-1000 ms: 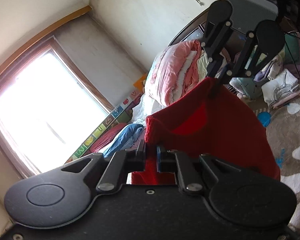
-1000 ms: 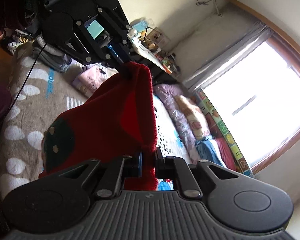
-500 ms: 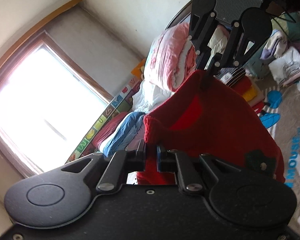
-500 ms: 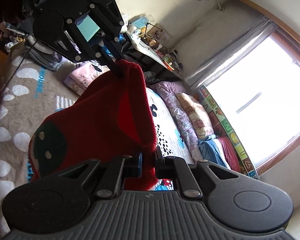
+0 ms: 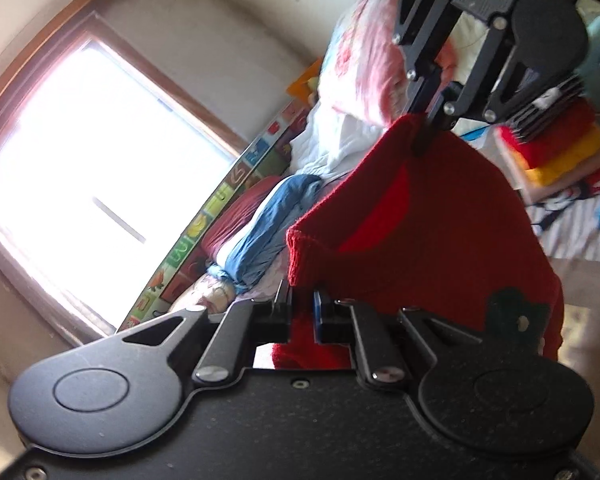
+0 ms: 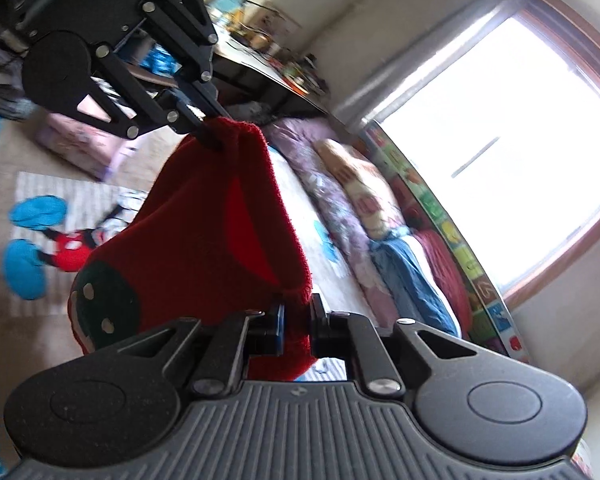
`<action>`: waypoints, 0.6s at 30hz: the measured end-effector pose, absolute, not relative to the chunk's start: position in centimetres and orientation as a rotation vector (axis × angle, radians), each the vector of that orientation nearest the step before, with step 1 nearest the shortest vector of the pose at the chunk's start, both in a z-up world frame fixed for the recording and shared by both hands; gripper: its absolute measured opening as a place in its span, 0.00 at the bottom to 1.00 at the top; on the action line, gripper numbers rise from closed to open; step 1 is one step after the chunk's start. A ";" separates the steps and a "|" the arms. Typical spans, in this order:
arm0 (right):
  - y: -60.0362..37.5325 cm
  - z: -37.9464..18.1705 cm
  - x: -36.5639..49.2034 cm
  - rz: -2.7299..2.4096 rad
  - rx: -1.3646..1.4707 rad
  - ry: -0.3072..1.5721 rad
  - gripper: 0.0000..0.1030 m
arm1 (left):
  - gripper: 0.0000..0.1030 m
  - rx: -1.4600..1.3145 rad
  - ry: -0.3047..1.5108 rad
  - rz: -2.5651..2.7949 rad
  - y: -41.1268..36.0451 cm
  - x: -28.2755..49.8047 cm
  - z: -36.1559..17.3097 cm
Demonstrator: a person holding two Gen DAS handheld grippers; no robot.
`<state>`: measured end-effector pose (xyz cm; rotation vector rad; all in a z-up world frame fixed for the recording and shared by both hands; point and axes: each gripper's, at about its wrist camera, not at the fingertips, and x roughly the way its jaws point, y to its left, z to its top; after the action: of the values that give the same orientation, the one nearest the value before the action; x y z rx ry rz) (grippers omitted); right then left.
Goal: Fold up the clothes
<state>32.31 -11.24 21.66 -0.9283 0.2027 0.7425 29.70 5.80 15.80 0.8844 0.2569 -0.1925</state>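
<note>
A red knitted garment [image 5: 432, 240] with a dark green patch hangs stretched in the air between my two grippers. My left gripper [image 5: 302, 306] is shut on one top corner of it. My right gripper [image 6: 296, 316] is shut on the other top corner; it also shows in the left wrist view [image 5: 430, 130], pinching the far end. The left gripper shows in the right wrist view [image 6: 210, 136] at the far end of the garment [image 6: 204, 240]. The garment's lower part hangs out of sight behind the gripper bodies.
Below lies a bed with a cartoon-print blanket [image 6: 56, 240]. Rolled quilts and pillows [image 6: 364, 204] line the window side. A stack of folded red and yellow clothes [image 5: 556, 152] sits on the bed. A bright window [image 5: 80, 160] and a cluttered desk [image 6: 268, 80] stand beyond.
Both grippers have moved with the red garment held between them, swinging over the bed; the cartoon blanket and the folded stack have come closer into view. Both grips are unchanged.
</note>
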 end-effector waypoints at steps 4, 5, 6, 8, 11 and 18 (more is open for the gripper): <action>-10.4 20.7 36.1 0.661 -0.915 0.198 0.12 | 0.08 0.879 0.239 -0.134 5.5 33.3 15.4; -10.4 20.5 36.8 0.640 -0.907 0.192 0.12 | 0.08 0.877 0.230 -0.121 5.4 33.8 15.3; -10.3 20.3 37.5 0.620 -0.898 0.186 0.12 | 0.08 0.875 0.221 -0.107 5.3 34.2 15.1; -10.4 19.6 38.4 0.582 -0.875 0.167 0.12 | 0.08 0.872 0.209 -0.090 4.8 34.4 14.7; -10.8 17.7 38.6 0.551 -0.871 0.152 0.12 | 0.08 0.902 0.206 -0.101 4.2 33.3 12.8; -12.0 11.0 33.9 0.626 -0.889 0.182 0.12 | 0.08 0.932 0.250 -0.186 4.6 25.9 7.0</action>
<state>33.87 -12.00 11.00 -0.8891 0.1820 0.6258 25.86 4.55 6.96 0.9318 0.2504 -0.1861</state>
